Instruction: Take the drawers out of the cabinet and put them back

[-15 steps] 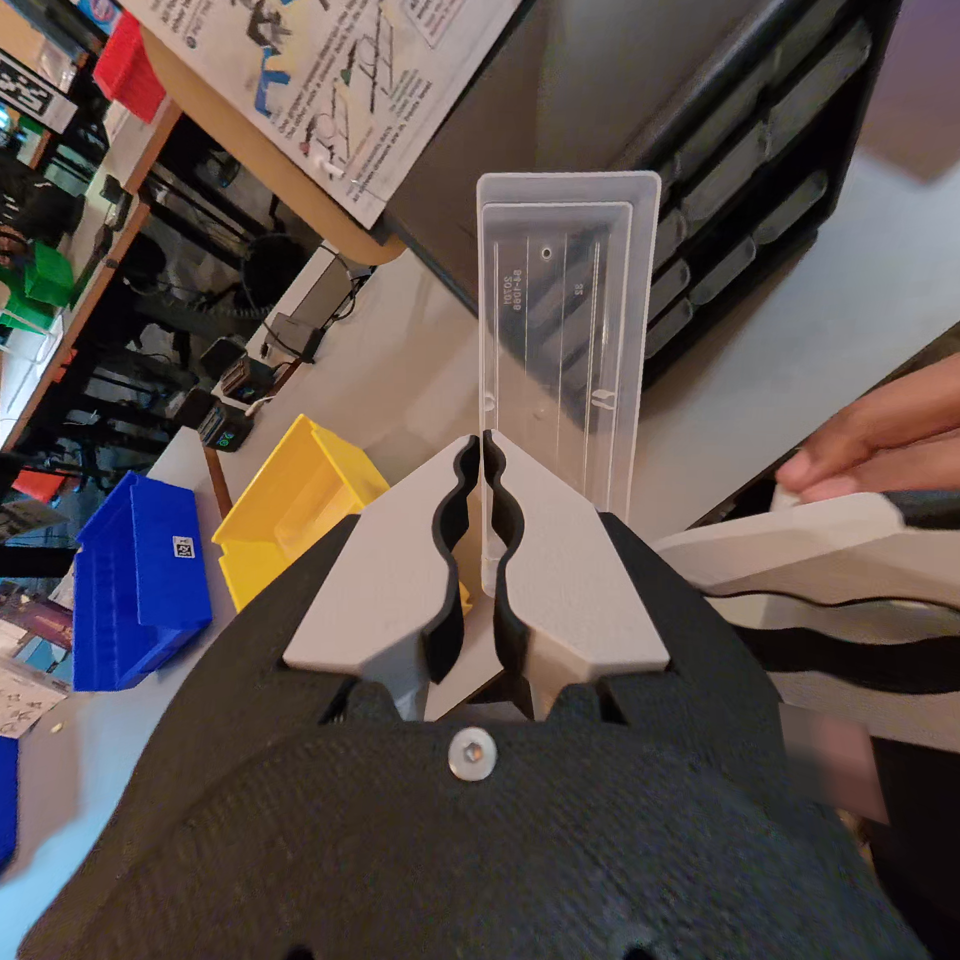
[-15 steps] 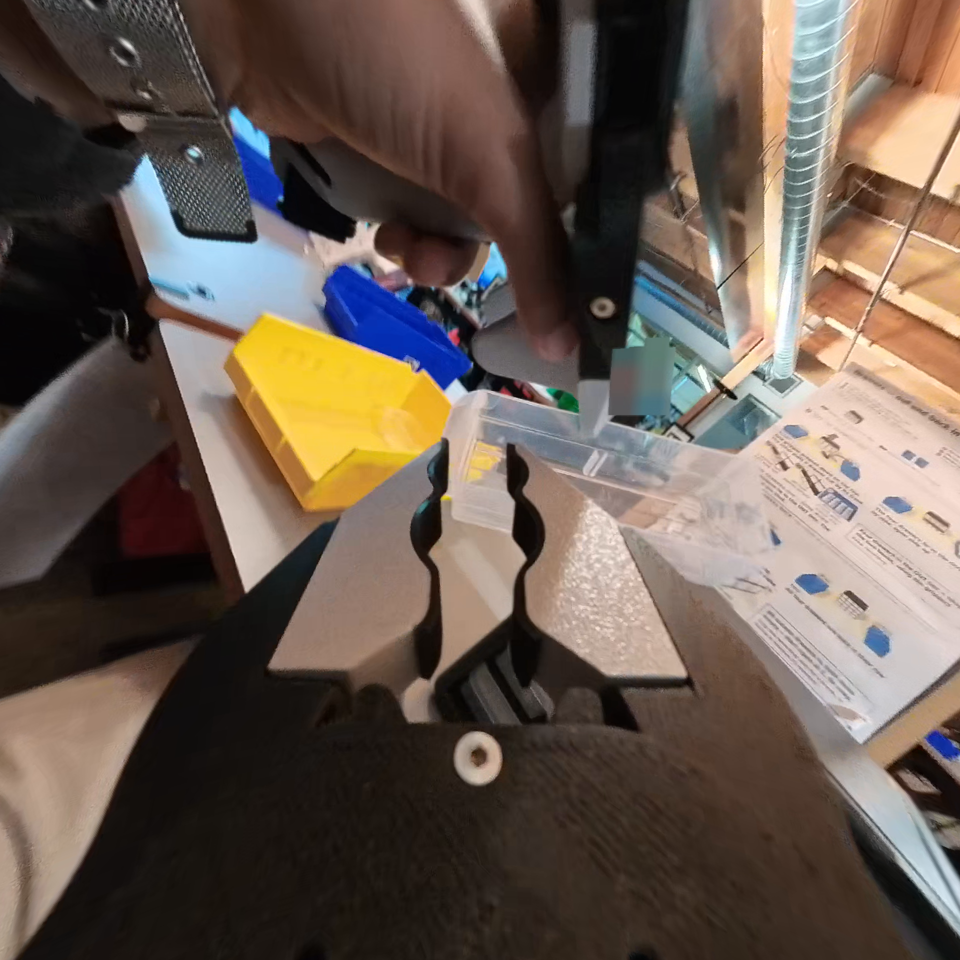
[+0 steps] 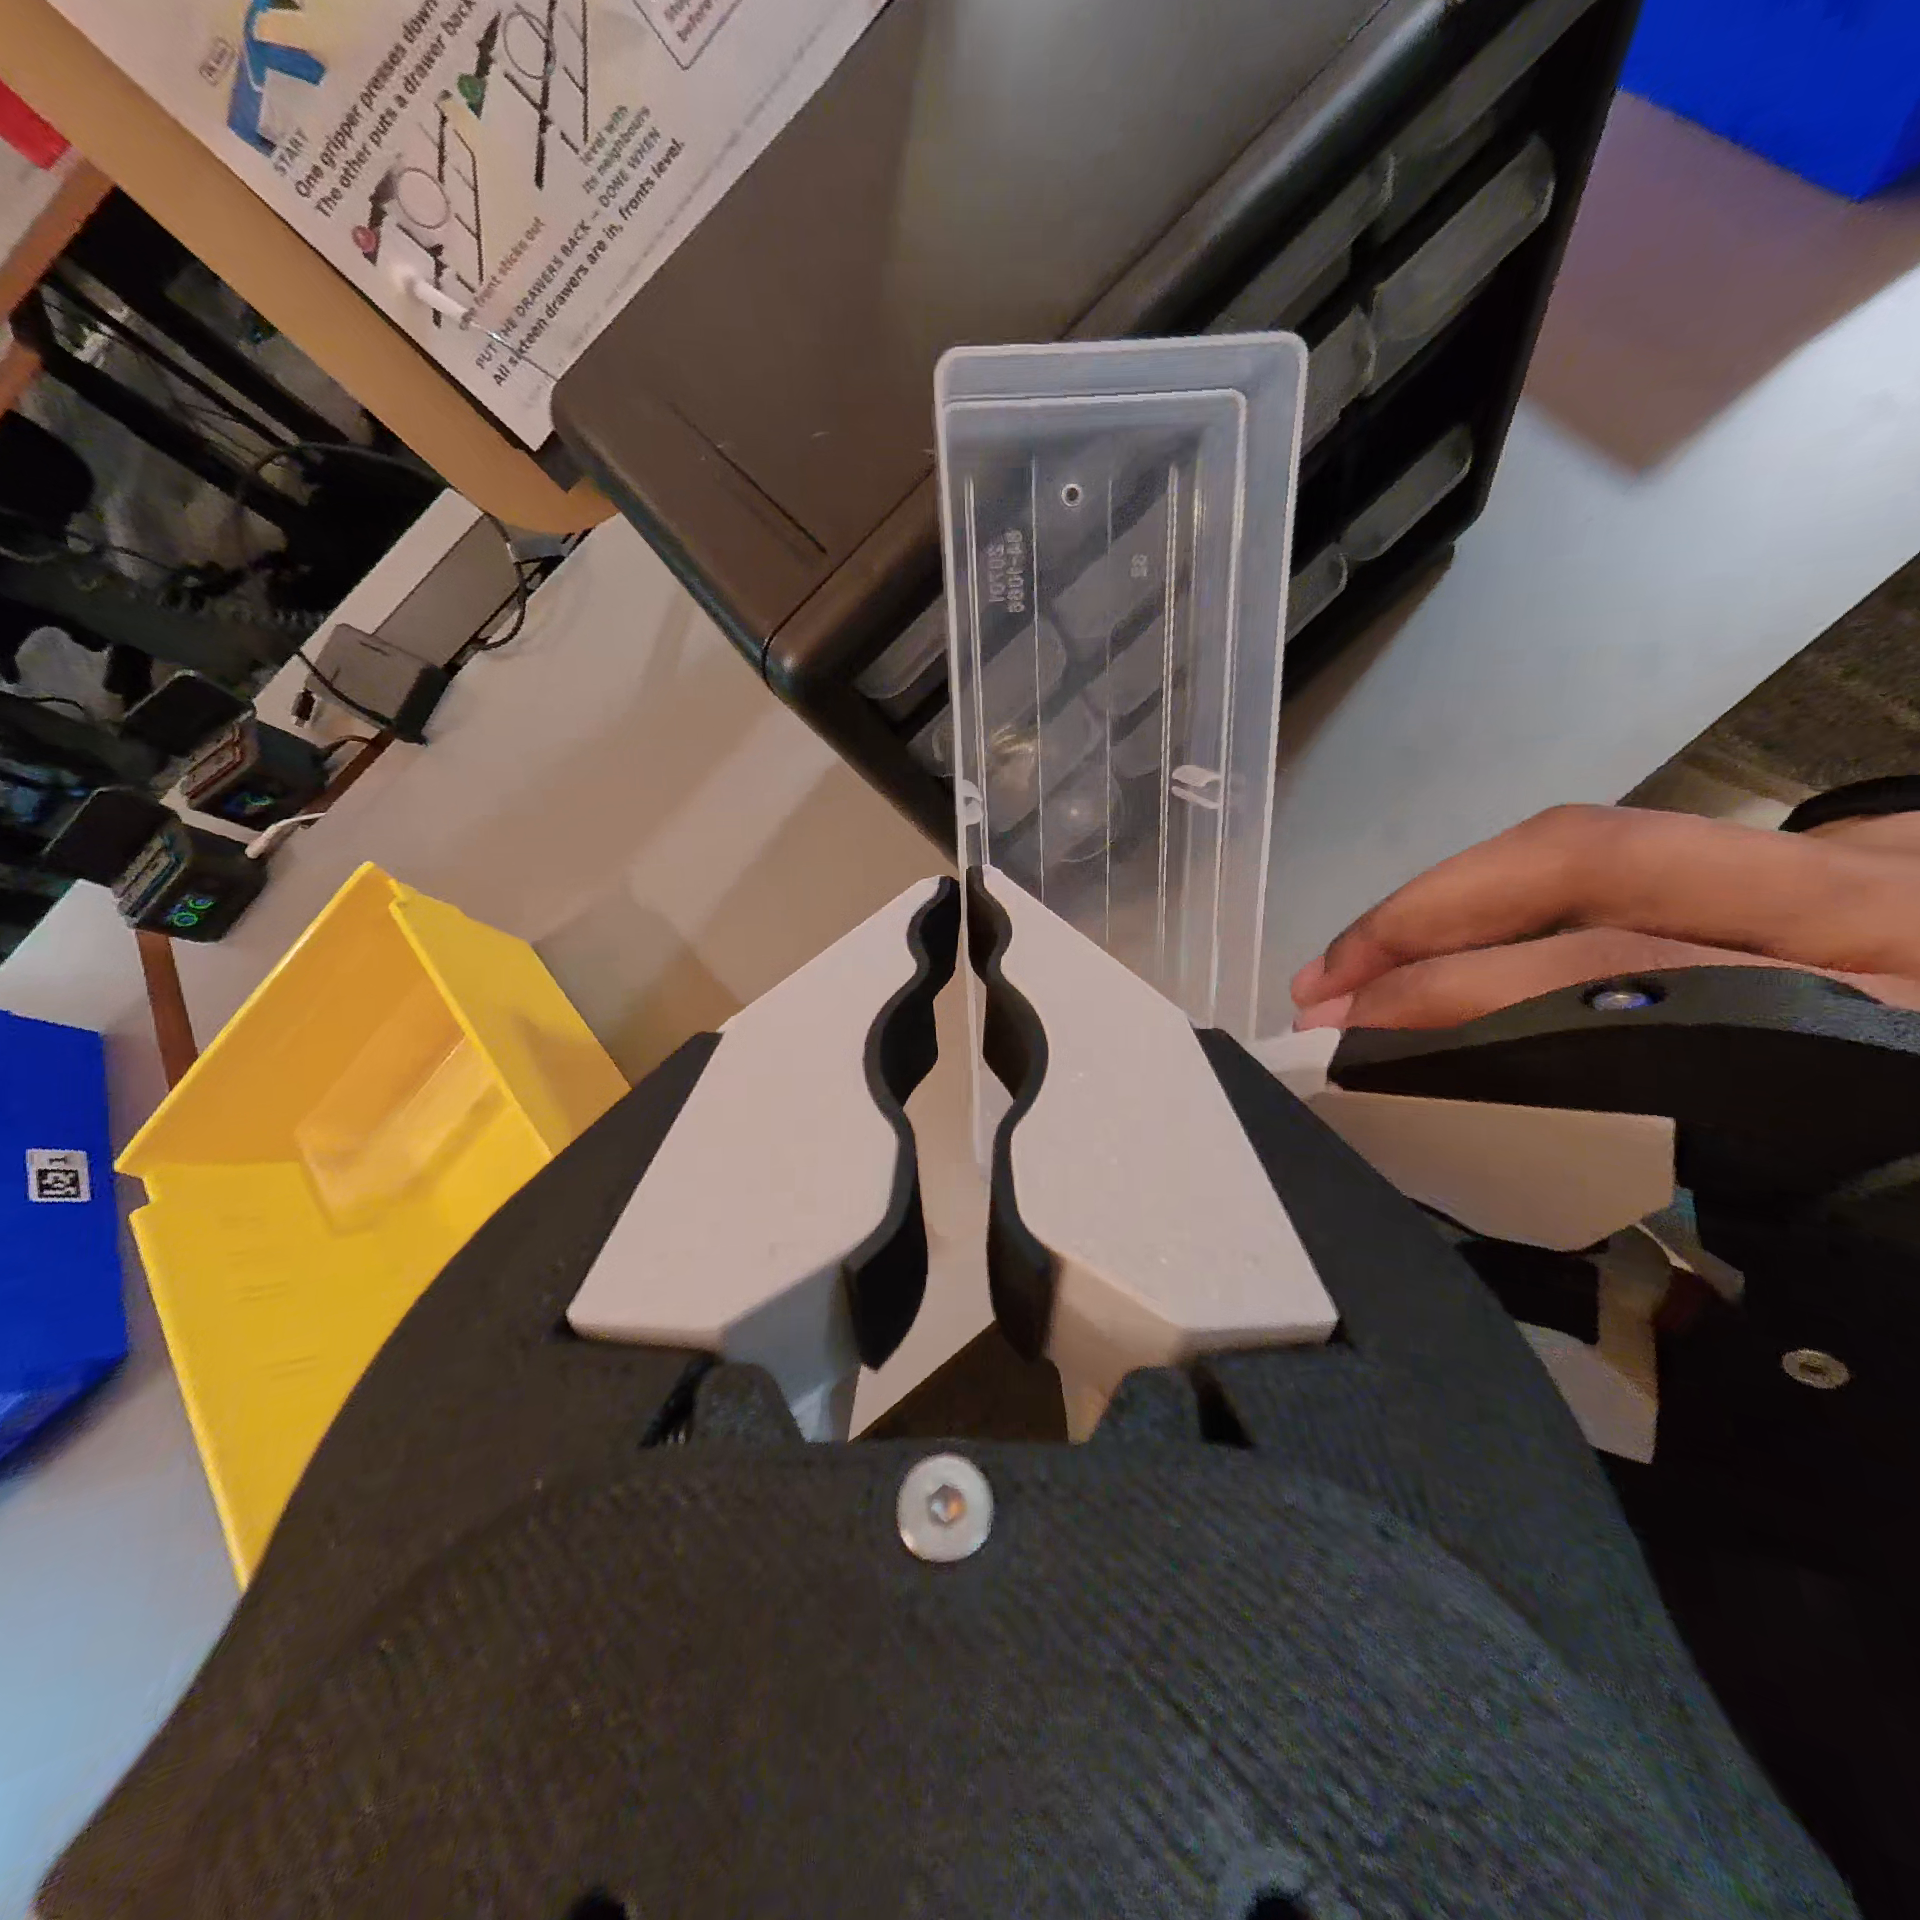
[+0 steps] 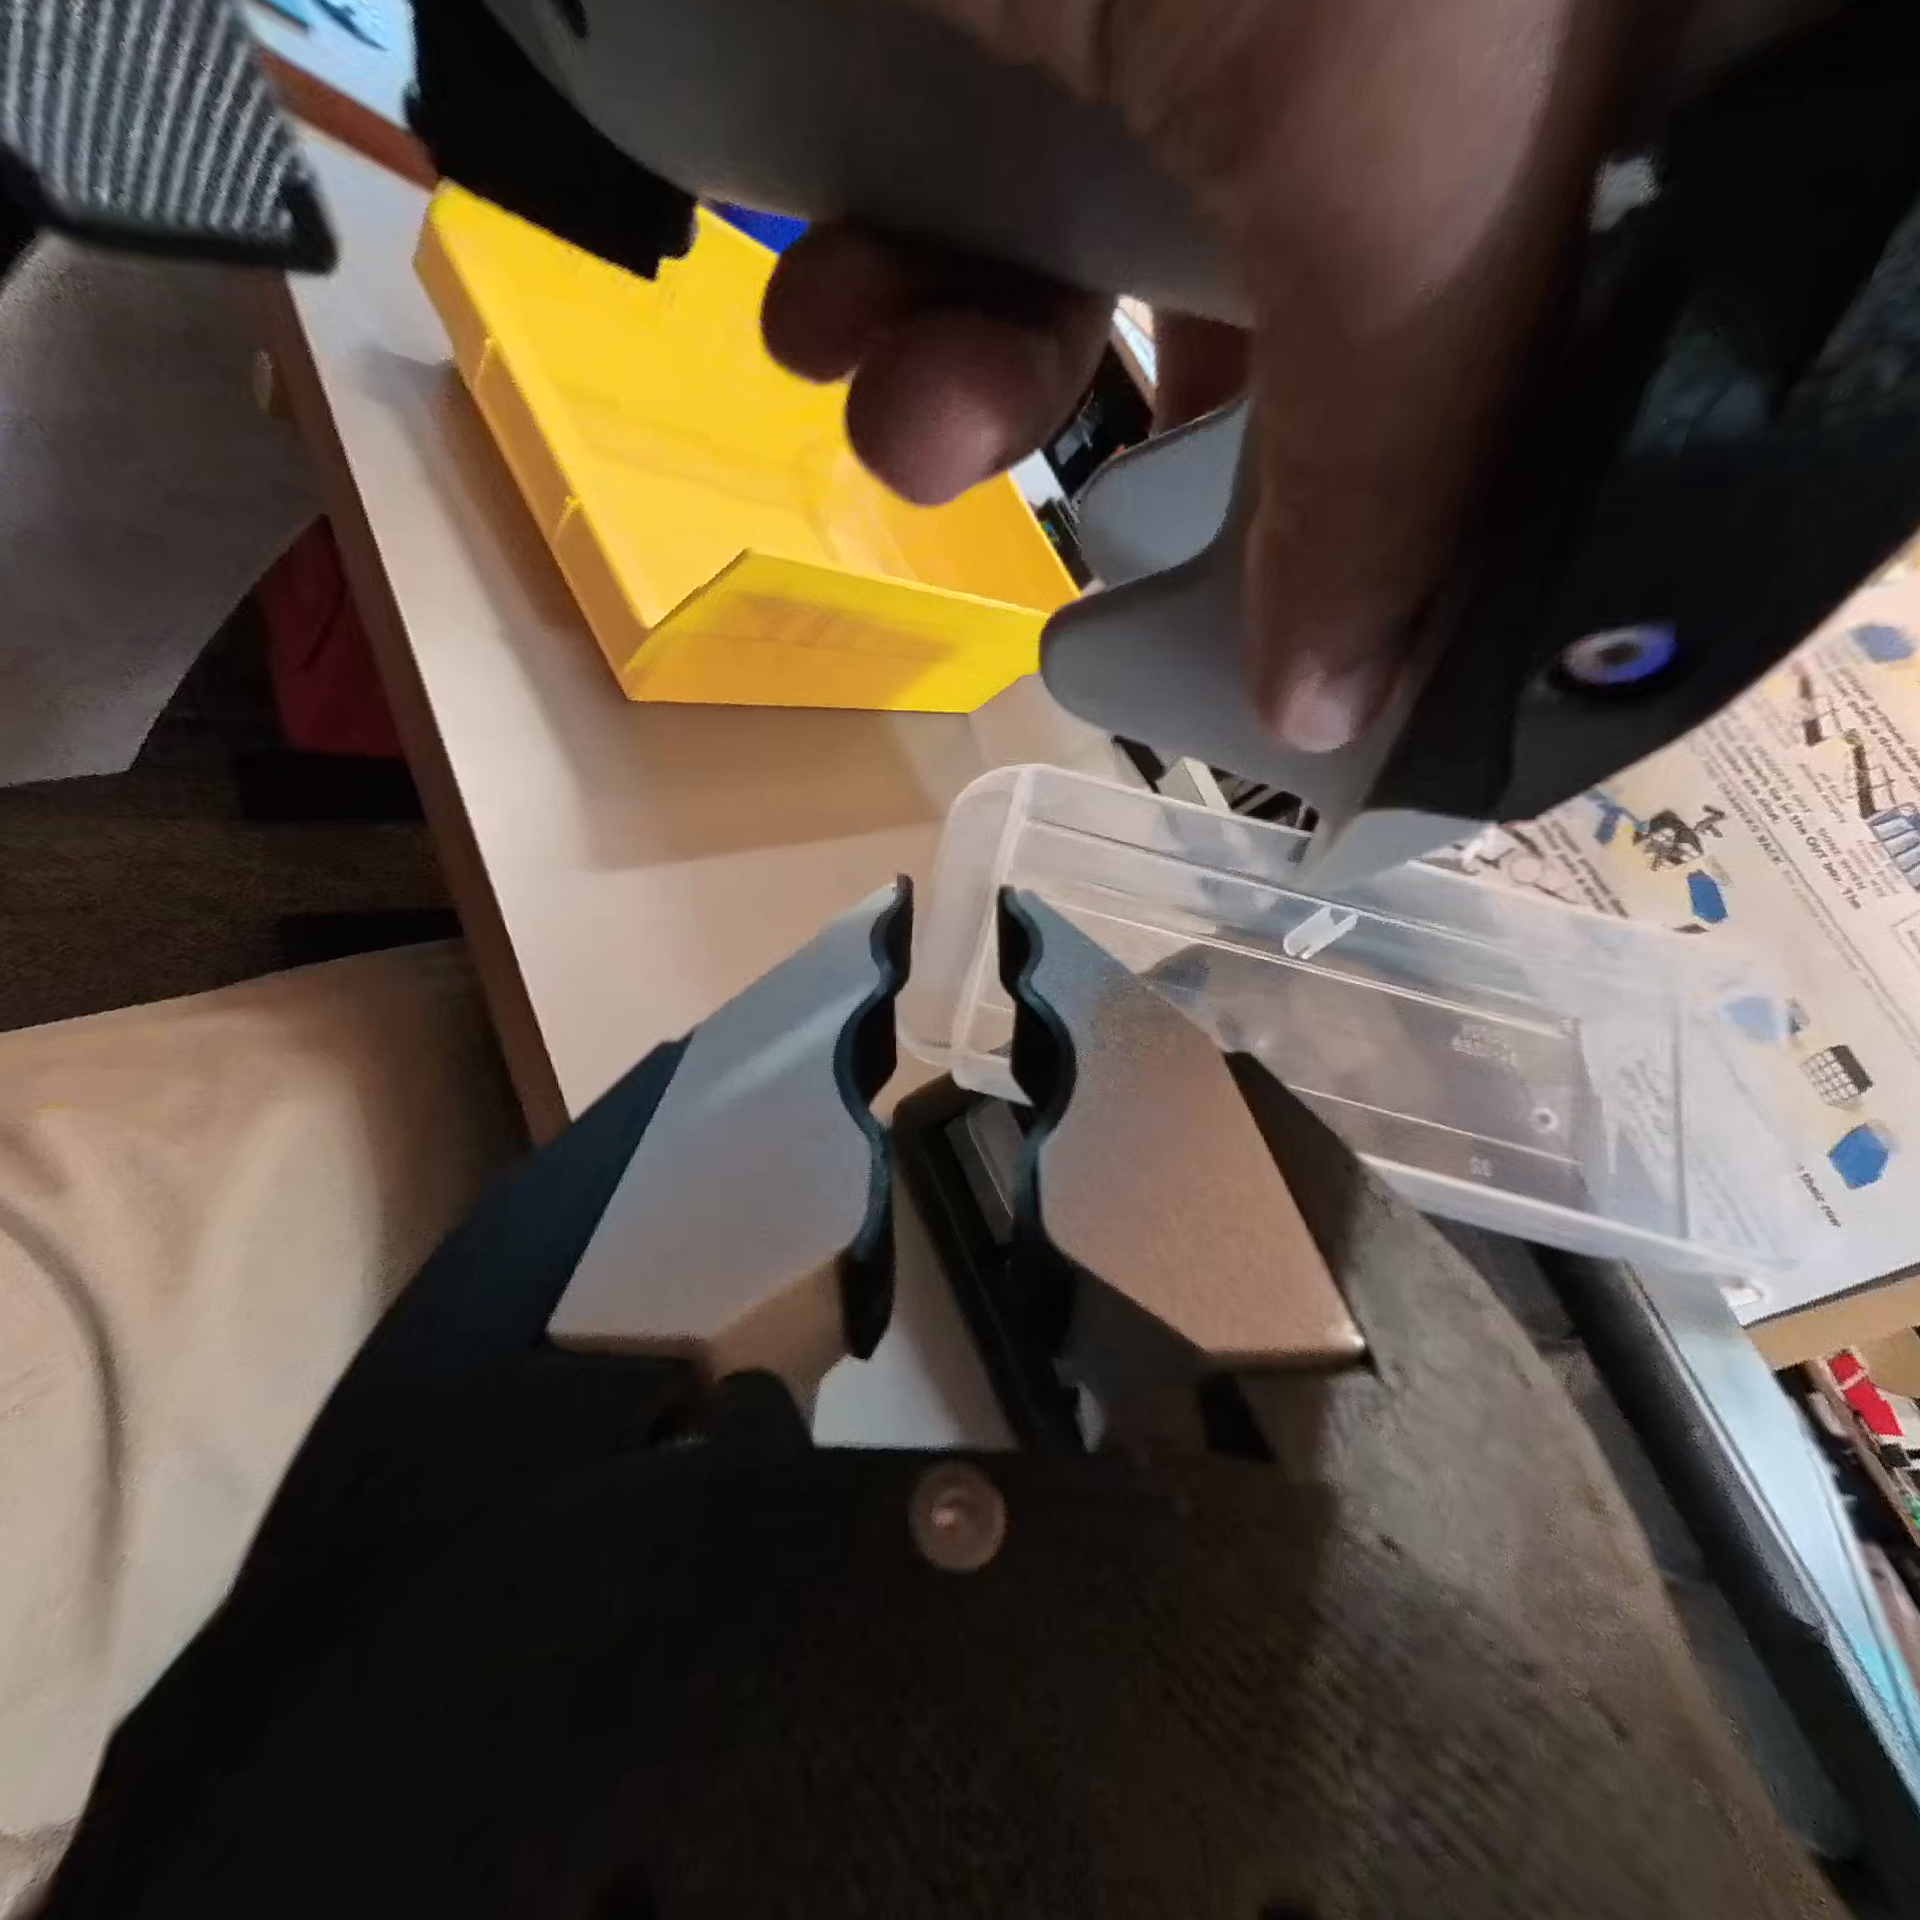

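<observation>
A clear plastic drawer (image 3: 1122,644) is held in the air in front of the black drawer cabinet (image 3: 831,436), which has several clear drawers in its slots. My left gripper (image 3: 964,883) is shut on the drawer's side wall. In the right wrist view the drawer (image 4: 1351,1029) lies across the frame with the left gripper (image 4: 1340,862) pinching it from above. My right gripper (image 4: 954,914) is open, its jaws narrowly apart around the drawer's near end wall. One of its fingers (image 3: 1507,1164) shows at the right of the left wrist view, under a hand (image 3: 1610,914).
A yellow bin (image 3: 343,1143) holding another clear drawer sits on the pale table (image 3: 675,779) at the left; it also shows in the right wrist view (image 4: 675,436). A blue bin (image 3: 52,1195) is beyond it. A printed sheet (image 3: 499,156) hangs behind the cabinet.
The right gripper has moved up to the drawer's end and its jaws have narrowed around it. The left gripper still holds the drawer, now nearer the cabinet.
</observation>
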`<state>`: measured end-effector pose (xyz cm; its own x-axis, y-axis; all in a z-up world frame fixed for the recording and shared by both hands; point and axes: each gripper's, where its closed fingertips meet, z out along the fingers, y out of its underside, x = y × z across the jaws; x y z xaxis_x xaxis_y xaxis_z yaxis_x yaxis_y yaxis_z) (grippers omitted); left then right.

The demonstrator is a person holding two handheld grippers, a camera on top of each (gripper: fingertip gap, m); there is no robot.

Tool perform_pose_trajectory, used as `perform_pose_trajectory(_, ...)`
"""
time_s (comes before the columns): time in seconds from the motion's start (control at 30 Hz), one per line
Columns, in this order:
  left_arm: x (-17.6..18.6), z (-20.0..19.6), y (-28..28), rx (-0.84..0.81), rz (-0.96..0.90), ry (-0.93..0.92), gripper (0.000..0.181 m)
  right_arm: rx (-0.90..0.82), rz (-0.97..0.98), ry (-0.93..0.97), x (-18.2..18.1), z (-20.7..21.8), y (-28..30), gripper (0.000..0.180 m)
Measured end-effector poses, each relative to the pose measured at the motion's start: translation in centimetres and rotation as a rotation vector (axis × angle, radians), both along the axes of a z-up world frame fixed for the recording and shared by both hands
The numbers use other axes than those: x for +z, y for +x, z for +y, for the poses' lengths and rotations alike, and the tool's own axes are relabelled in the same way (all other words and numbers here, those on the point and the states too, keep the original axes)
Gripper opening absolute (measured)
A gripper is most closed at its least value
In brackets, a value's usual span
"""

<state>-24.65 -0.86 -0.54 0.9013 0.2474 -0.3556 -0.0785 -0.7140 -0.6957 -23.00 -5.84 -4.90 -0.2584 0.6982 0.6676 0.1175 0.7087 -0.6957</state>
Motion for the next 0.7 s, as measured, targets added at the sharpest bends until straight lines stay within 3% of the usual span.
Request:
perform_pose_trajectory(0.2,0.4,-0.8,0.6,-0.052,0.010,0.051,0.001,0.040,0.005,0.112,0.2,-0.3,0.8,0.014)
perform_pose_trajectory(0.23,0.8,-0.8,0.8,-0.068,0.032,0.091,0.007,0.051,0.010,0.133,0.4,-0.4,1.1,0.015)
perform_pose_trajectory(0.3,2.2,-1.1,1.1,-0.086,0.065,0.180,0.051,0.086,0.028,0.167,1.0,-0.6,1.8,0.012)
perform_pose_trajectory(0.37,3.6,-1.5,1.4,-0.095,0.017,0.271,0.059,0.151,0.024,0.168,1.2,-1.2,3.0,0.012)
perform_pose_trajectory(0.53,5.8,-2.0,2.1,-0.184,-0.168,0.500,0.064,0.246,-0.138,0.005,-0.1,0.3,6.0,0.012)
perform_pose_trajectory(0.7,5.3,-2.2,0.1,-0.149,-0.077,0.778,0.056,0.450,-0.407,-0.238,-2.2,3.5,10.4,0.012)
